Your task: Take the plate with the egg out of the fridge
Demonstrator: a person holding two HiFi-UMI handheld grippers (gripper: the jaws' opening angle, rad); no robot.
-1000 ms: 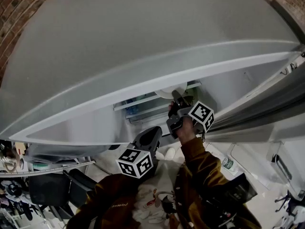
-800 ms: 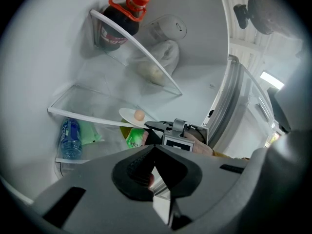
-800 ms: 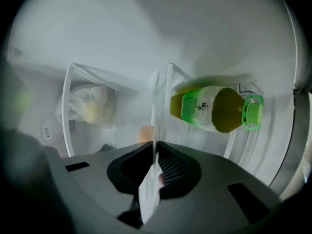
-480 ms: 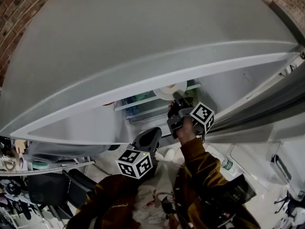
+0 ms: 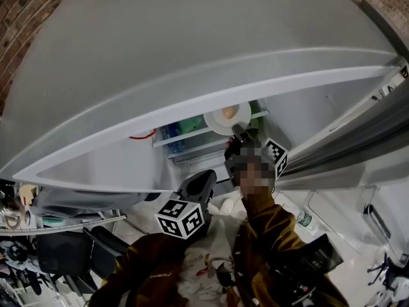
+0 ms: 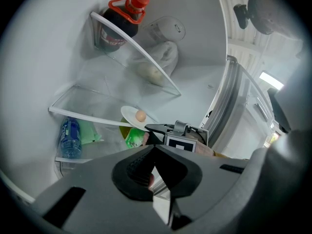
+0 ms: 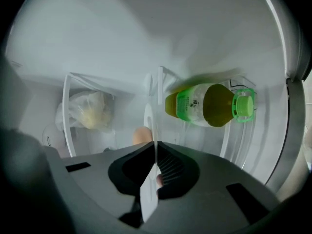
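Pinching plate (image 5: 217,125) rim: right hand-held gripper (image 5: 238,132)

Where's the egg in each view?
Head view: egg at centre, on the plate.
Left gripper view: left of centre, on that plate.
Right gripper view: low centre, peeking left of the edge-on plate.
Shared landmark: the plate, pinched by the right gripper.

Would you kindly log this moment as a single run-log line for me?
right tool: shut on plate rim | egg: on plate | left tool: shut, empty | fridge: open
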